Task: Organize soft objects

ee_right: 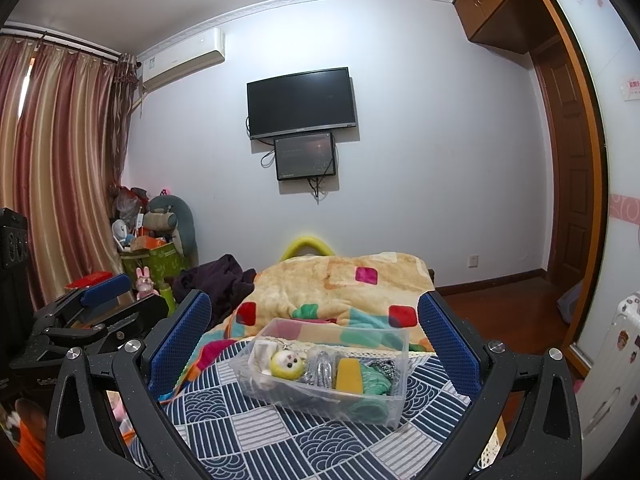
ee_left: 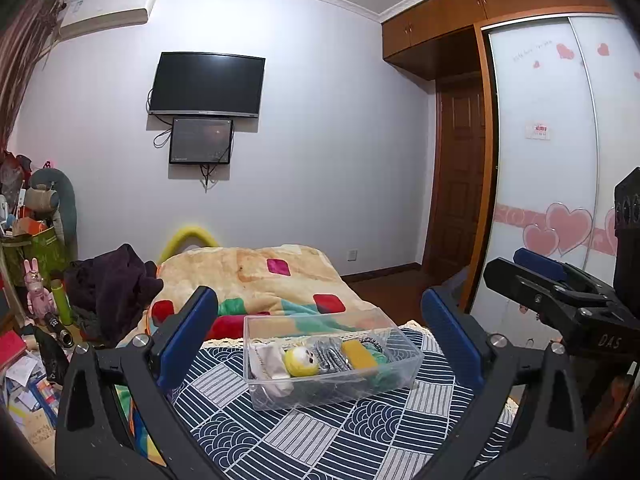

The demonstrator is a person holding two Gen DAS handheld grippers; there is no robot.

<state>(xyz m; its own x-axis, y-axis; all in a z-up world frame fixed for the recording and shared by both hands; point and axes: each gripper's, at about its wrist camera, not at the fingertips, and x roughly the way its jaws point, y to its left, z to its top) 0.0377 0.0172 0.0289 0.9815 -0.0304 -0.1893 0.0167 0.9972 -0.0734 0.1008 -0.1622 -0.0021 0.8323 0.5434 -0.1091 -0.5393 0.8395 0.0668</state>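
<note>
A clear plastic bin [ee_left: 412, 354] stands on a blue-and-white patterned cloth [ee_left: 312, 440] on the bed. In it lie a yellow plush head [ee_left: 301, 361], a white soft item [ee_left: 269, 360], a grey knitted piece [ee_left: 330, 354], a yellow sponge [ee_left: 359, 354] and a green cloth [ee_left: 380, 360]. My left gripper [ee_left: 320, 334] is open and empty, just short of the bin. The bin also shows in the right wrist view [ee_right: 394, 360], with the plush head [ee_right: 287, 364] and sponge [ee_right: 349, 374]. My right gripper [ee_right: 316, 332] is open and empty, in front of the bin.
A patchwork blanket [ee_right: 340, 284] and dark clothes [ee_right: 216, 280] lie behind the bin. Toys and bags [ee_right: 156, 240] crowd the left corner by the curtain. A TV [ee_right: 301, 102] hangs on the far wall. A wardrobe [ee_left: 540, 160] and a door stand on the right.
</note>
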